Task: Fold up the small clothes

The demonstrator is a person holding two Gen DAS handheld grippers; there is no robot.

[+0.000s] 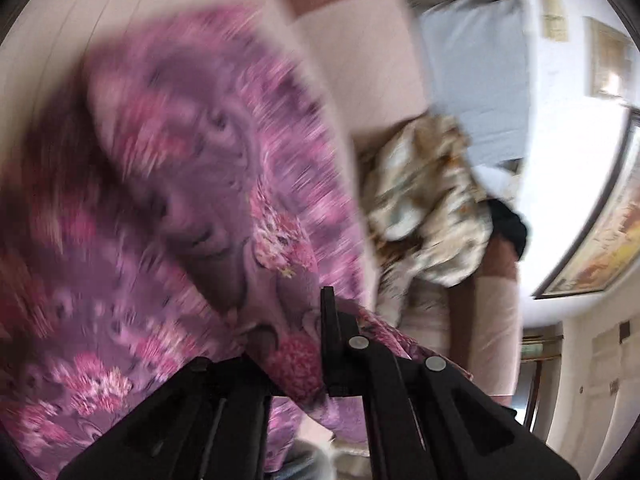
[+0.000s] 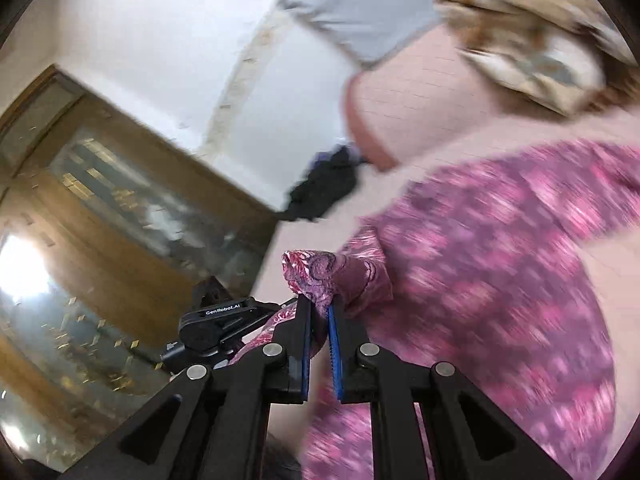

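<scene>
On the right wrist cam we've got the right gripper (image 2: 319, 312) pinching a bunched edge of the pink-purple floral garment (image 2: 500, 280), which drapes blurry over the pink bed (image 2: 420, 100). The left cam shows fabric (image 1: 180, 180) between the left gripper (image 1: 304, 320) fingers, but one finger's buried, so we can't tell its grip. Only that view shows the framed painting (image 1: 600, 240); both catch the beige patterned cloth (image 1: 424, 200).

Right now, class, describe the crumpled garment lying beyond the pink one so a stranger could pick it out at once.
Start at the pale pink bed with the grey pillow at its far end. Just in front of the pillow, beside the pink floral garment, lies a crumpled cream garment. Its beige and brown print sets it apart from the pink cloth and the small black item beside it.
</scene>
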